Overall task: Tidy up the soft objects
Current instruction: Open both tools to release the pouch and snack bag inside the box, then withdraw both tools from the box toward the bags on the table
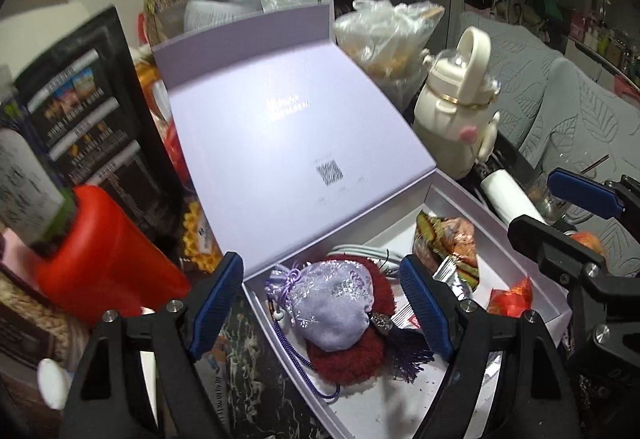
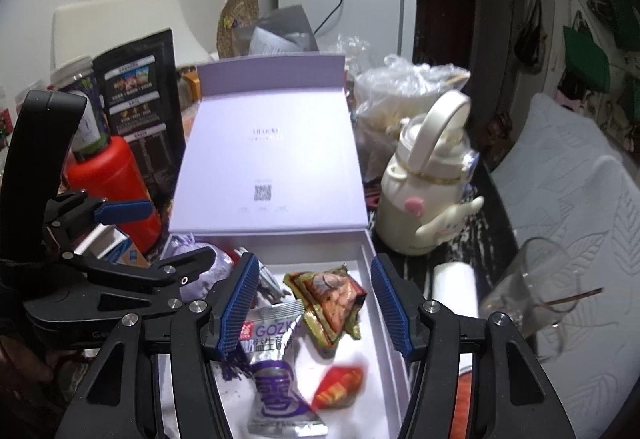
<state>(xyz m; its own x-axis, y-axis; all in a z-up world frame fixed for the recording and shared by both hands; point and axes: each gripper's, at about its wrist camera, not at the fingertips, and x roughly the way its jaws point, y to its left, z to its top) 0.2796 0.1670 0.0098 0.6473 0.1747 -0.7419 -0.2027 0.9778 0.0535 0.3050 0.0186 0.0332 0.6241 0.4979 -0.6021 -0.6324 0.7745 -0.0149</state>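
Note:
A white box [image 1: 448, 195] with its lilac lid [image 1: 280, 143] raised holds soft things. A lilac brocade pouch [image 1: 336, 303] lies on a dark red fluffy piece [image 1: 352, 359], with a purple tassel [image 1: 408, 359] beside it. My left gripper [image 1: 320, 303] is open and hangs just above the pouch, empty. My right gripper [image 2: 316, 303] is open over the box's [image 2: 384, 259] right half, above a green-orange snack packet [image 2: 332, 303], a silver GOZKY packet [image 2: 272, 359] and a red candy [image 2: 340, 387]. The left gripper [image 2: 132, 235] shows at the left of the right wrist view.
A red bottle [image 1: 104, 259], a black pouch [image 1: 96, 111] and jars crowd the left. A cream kettle-shaped bottle [image 2: 424, 199], a plastic bag [image 2: 400, 99], a white roll [image 2: 456, 291] and a glass cup [image 2: 532, 291] stand right of the box. A grey sofa [image 2: 580, 199] lies beyond.

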